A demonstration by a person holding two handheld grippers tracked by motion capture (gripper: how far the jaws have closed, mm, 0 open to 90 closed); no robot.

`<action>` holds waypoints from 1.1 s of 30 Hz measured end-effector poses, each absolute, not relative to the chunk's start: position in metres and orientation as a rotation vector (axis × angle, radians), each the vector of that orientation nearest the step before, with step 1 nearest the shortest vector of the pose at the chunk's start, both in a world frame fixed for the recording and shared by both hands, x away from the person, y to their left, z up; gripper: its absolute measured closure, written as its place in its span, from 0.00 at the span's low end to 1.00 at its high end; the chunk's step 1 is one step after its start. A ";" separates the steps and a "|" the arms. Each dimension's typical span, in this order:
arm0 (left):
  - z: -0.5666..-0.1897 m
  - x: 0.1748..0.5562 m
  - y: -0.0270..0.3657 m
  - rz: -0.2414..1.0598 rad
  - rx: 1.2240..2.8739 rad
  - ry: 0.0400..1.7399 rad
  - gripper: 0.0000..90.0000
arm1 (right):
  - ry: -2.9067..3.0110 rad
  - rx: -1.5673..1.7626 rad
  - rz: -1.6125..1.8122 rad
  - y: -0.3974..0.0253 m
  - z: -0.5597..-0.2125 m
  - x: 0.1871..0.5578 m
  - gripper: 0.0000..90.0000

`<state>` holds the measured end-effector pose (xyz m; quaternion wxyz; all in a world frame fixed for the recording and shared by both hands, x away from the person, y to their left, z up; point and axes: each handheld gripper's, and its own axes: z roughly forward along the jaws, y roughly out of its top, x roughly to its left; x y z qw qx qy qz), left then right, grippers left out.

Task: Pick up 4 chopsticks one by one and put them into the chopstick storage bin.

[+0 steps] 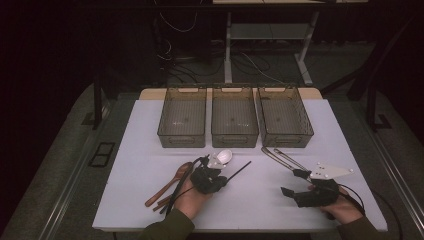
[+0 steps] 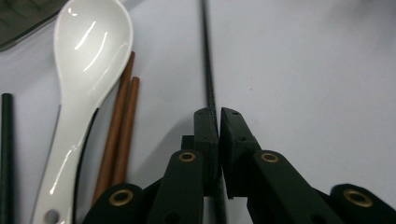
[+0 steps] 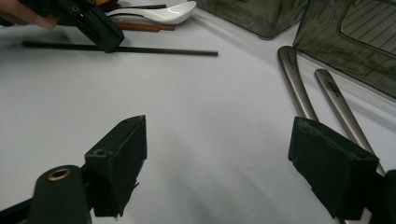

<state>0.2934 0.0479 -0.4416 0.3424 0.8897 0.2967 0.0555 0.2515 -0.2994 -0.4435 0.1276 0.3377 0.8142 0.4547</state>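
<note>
The left gripper [image 2: 217, 126] has its jaws closed on a thin black chopstick [image 2: 208, 70] lying flat on the white tabletop [image 1: 250, 200], just right of a white spoon [image 2: 86, 60] and 2 brown chopsticks [image 2: 122, 126]. The right gripper [image 3: 217, 163] hangs with jaws wide apart over bare tabletop, 2 metal handles [image 3: 299, 88] at its 2 o'clock. 3 bins [image 1: 234, 117] wait at 12 o'clock. Gripped so narrowly, the chopstick may pivot or slip when lifted.
</note>
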 end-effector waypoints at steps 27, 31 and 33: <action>-0.435 0.295 0.053 0.129 2.289 0.732 0.95 | 2.369 0.983 1.324 -0.299 -0.444 0.252 0.21; -0.431 0.297 0.056 0.110 2.276 0.732 0.95 | 2.371 0.984 1.324 -0.299 -0.444 0.251 0.21; -0.430 0.297 0.056 0.105 2.265 0.732 0.95 | 2.372 0.986 1.322 -0.299 -0.444 0.252 0.21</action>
